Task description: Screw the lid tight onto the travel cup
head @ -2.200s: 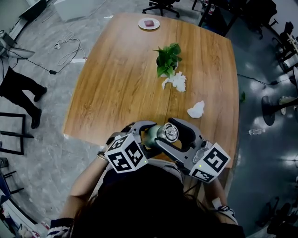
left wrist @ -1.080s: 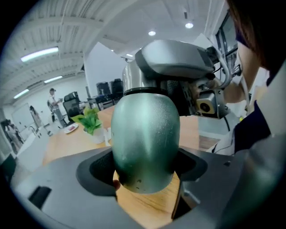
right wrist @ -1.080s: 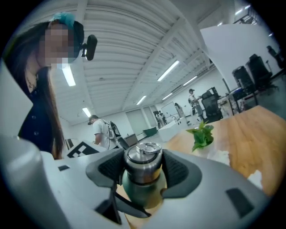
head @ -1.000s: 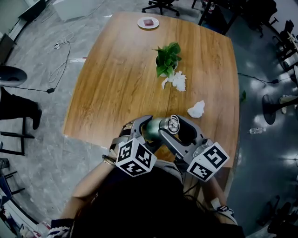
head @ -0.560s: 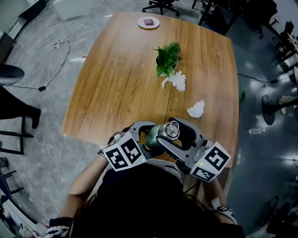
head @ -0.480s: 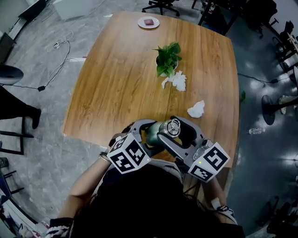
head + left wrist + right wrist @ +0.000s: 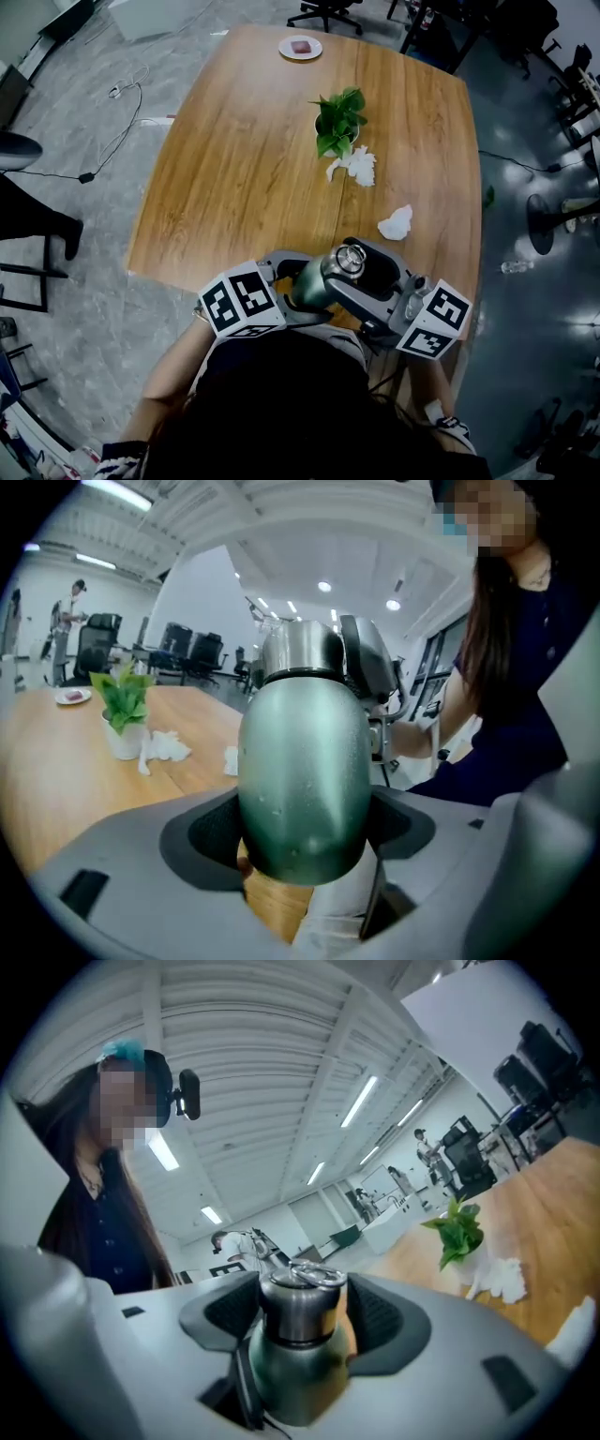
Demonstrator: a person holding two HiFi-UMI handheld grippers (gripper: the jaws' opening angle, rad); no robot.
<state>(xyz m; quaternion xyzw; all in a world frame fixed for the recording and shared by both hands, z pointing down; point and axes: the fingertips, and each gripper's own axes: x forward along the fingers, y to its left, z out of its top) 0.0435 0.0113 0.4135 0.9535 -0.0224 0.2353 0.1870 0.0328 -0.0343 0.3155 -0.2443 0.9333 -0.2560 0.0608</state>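
Note:
The travel cup (image 7: 315, 279) is a green metal cup with a steel lid (image 7: 350, 257), held above the table's near edge. My left gripper (image 7: 298, 291) is shut on the green body (image 7: 302, 780), with a jaw on each side of it in the left gripper view. My right gripper (image 7: 356, 267) is shut on the lid (image 7: 298, 1299), its dark pads (image 7: 377, 1321) on either side of the steel collar. The lid's ring handle (image 7: 309, 1275) lies flat on top. The cup leans, with its lid end pointing away from me.
On the wooden table (image 7: 234, 169) stand a small potted plant (image 7: 337, 117), crumpled tissue (image 7: 354, 167), a second tissue wad (image 7: 396, 223) and a plate (image 7: 300, 47) at the far end. Office chairs (image 7: 323, 11) stand beyond it. A person's legs (image 7: 33, 220) show at the left.
My left gripper has rolled about the cup, its marker cube swinging left and down. The right gripper stays on the lid, its cube shifted slightly right. The cup leans a little more.

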